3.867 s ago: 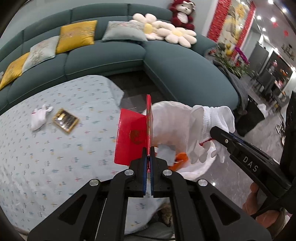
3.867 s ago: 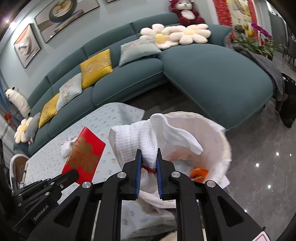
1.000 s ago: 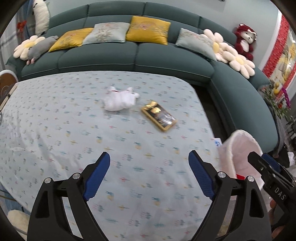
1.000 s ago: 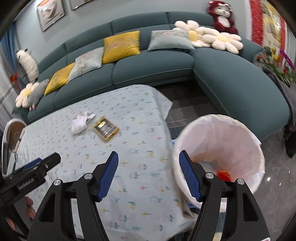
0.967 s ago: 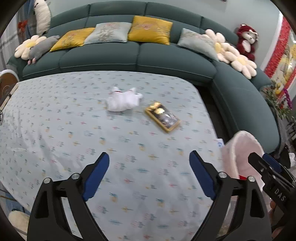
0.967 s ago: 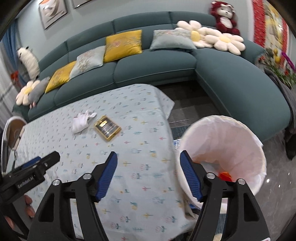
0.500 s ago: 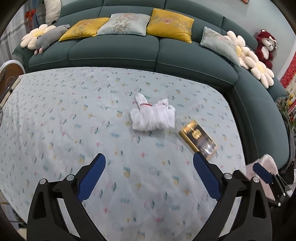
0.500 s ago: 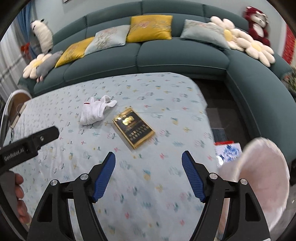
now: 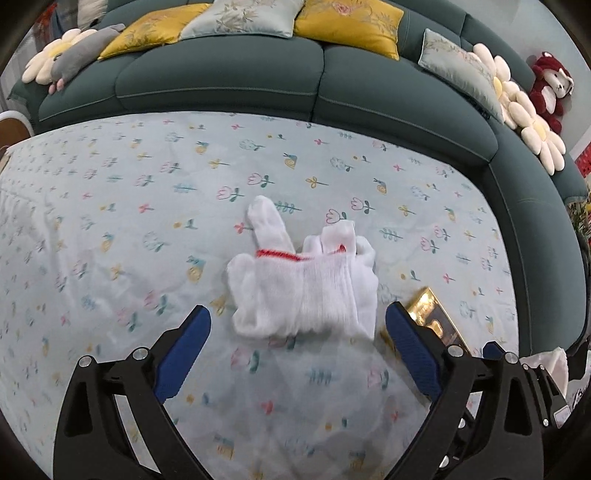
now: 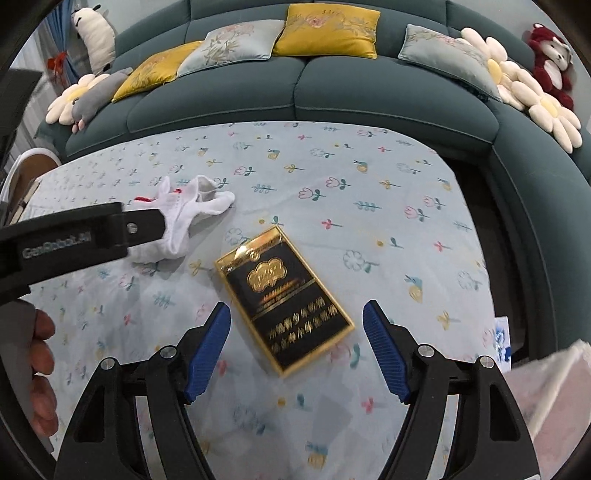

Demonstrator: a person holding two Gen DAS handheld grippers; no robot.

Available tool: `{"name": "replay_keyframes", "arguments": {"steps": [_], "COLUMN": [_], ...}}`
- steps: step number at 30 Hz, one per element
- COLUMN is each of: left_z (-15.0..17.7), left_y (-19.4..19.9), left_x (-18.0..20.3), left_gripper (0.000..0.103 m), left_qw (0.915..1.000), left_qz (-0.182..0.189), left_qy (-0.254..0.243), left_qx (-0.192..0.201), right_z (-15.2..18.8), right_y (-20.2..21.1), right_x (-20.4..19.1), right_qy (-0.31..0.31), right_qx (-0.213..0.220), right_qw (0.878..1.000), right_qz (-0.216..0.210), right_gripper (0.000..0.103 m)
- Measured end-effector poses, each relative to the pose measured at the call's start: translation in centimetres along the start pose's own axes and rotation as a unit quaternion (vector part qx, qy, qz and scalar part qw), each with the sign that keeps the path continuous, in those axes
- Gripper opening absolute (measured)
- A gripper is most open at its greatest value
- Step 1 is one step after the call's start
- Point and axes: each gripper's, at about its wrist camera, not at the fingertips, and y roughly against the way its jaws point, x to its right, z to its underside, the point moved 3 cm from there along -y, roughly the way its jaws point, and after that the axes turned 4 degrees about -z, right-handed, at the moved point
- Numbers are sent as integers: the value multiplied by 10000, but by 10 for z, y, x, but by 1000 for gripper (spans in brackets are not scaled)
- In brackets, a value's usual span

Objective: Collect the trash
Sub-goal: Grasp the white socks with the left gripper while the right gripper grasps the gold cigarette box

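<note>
Left wrist view looks down over a tabletop [image 9: 110, 206] covered in a pale blue cloth printed with small flowers. The left gripper [image 9: 297, 343] hovers with its two blue-padded fingers [image 9: 183, 350] spread wide and nothing between them. Just ahead of the fingertips lies a crumpled white glove [image 9: 306, 284] with a thin red band at its cuff, resting near the middle of the tabletop. Just beside the glove, toward the tabletop's right edge, lies a flat black and gold box [image 9: 436, 321], partly hidden behind the right-hand finger. Right wrist view shows the same tabletop [image 10: 388, 177] from farther right. The right gripper [image 10: 295, 339] also has its blue-padded fingers [image 10: 207, 343] spread apart and holds nothing. The black and gold box [image 10: 284, 295] lies flat and turned at an angle directly ahead of the open fingers, with its near corner reaching in between them. The white glove [image 10: 184, 214] lies to the left of the box, close to it but apart, partly covered by the black body of the left gripper [image 10: 74, 240], which crosses in from the left edge of the view. A teal sofa [image 10: 295, 88] with yellow and grey cushions [image 10: 325, 29] curves behind the far edge of the tabletop. At the lower right, past the tabletop's right edge, a blurred white shape [image 10: 550, 384] shows; what it is cannot be told.
</note>
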Motion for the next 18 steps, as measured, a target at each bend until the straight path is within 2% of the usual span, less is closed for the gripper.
{"name": "replay_keyframes", "arguments": {"steps": [4, 5, 6, 7, 9, 11, 13, 18], "left_z": [-6, -6, -6, -5, -3, -1, 3, 16], "left_y": [-21, -25, -29, -33, -30, -28, -25, -10], "left_x": [2, 2, 1, 1, 3, 5, 6, 8], "left_gripper": [91, 87, 82, 72, 63, 44, 31, 28], "left_qw": [9998, 9997, 9996, 9993, 9997, 9997, 9994, 9993], "left_qz": [-17, -17, 6, 7, -55, -32, 42, 78], "left_qy": [75, 105, 132, 137, 36, -99, -174, -251], "left_qx": [-162, -211, -267, -350, -234, -235, -283, -270], "right_z": [-5, -5, -5, -5, -2, 0, 3, 13], "right_y": [-15, -19, -21, -21, -23, -21, -19, -6], "right_x": [0, 0, -1, -1, -3, -4, -5, -4], "right_qy": [28, -5, -29, -32, -7, 29, 56, -16], "right_qx": [-80, -110, -127, -121, -122, -117, -133, -177], "right_qw": [10000, 9999, 9999, 9999, 9999, 9999, 9998, 9996], "right_qz": [-37, -84, -97, -96, -75, -60, -100, -217], "right_gripper": [71, 71, 72, 72, 72, 69, 66, 60]}}
